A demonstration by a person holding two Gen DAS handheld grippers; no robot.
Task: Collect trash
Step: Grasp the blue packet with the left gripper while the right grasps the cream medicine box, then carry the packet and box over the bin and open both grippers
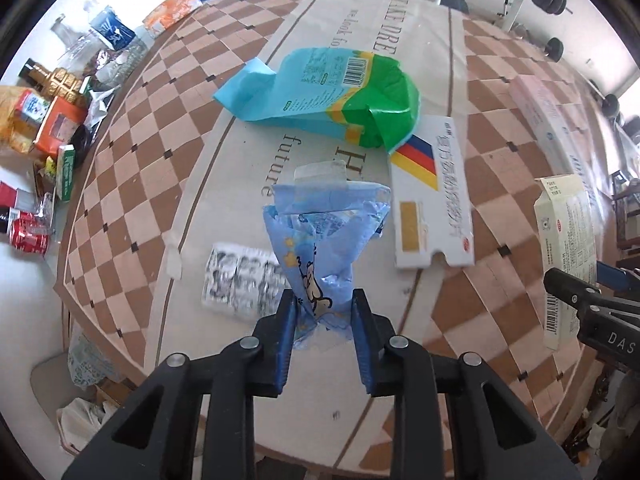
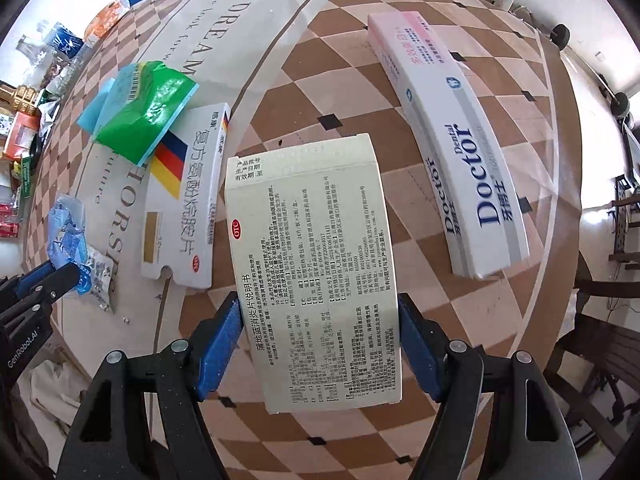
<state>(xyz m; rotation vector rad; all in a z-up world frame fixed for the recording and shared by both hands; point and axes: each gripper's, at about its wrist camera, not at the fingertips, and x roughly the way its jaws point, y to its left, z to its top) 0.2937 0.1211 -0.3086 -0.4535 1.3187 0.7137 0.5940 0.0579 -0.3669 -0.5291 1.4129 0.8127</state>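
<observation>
Both grippers are loaded: the left gripper is clamped on a crumpled blue wrapper held above the table, and the right gripper pinches a cream medicine box by its long sides. Beyond them a green bag, a striped box, a foil blister pack and a toothpaste box lie uncollected. Judging by this, pickup is done; next comes carrying both pieces to a bin, which neither view clearly shows.
</observation>
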